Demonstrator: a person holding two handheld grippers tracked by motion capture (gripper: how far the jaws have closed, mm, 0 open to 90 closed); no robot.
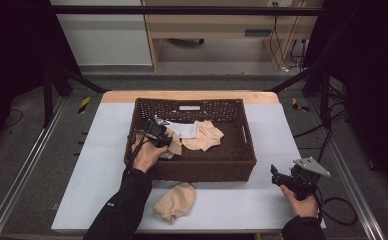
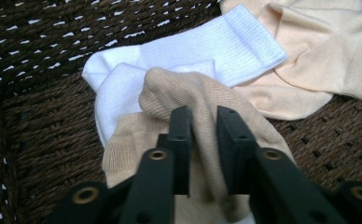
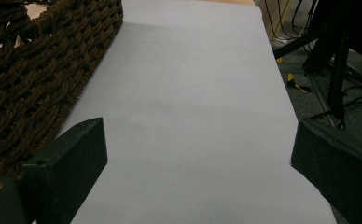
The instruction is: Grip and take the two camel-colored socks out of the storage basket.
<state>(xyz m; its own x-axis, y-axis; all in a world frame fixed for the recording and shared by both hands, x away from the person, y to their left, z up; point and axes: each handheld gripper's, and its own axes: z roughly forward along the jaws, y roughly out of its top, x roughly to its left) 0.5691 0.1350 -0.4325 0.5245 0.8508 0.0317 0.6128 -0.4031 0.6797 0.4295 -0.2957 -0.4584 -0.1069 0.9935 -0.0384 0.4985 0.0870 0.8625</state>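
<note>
Inside the brown woven basket (image 1: 250, 150), my left gripper (image 1: 168, 141) is shut on a raised fold of a tan sock (image 2: 170, 93). In the left gripper view the two black jaws (image 2: 204, 119) stand close together with the tan cloth pinched between them. Under that sock lies a white sock (image 2: 216, 42), and a pale beige sock (image 2: 319, 51) lies to its right. Another beige sock (image 1: 176, 201) rests bunched on the table in front of the basket. My right gripper (image 1: 276, 175) is held open above the table's right front, with nothing between its jaws (image 3: 198, 140).
The basket wall (image 3: 30, 70) stands just left of my right gripper. The white table top (image 1: 282, 130) runs around the basket. Beyond its right edge are dark frame legs and cables (image 3: 337, 70) on the floor.
</note>
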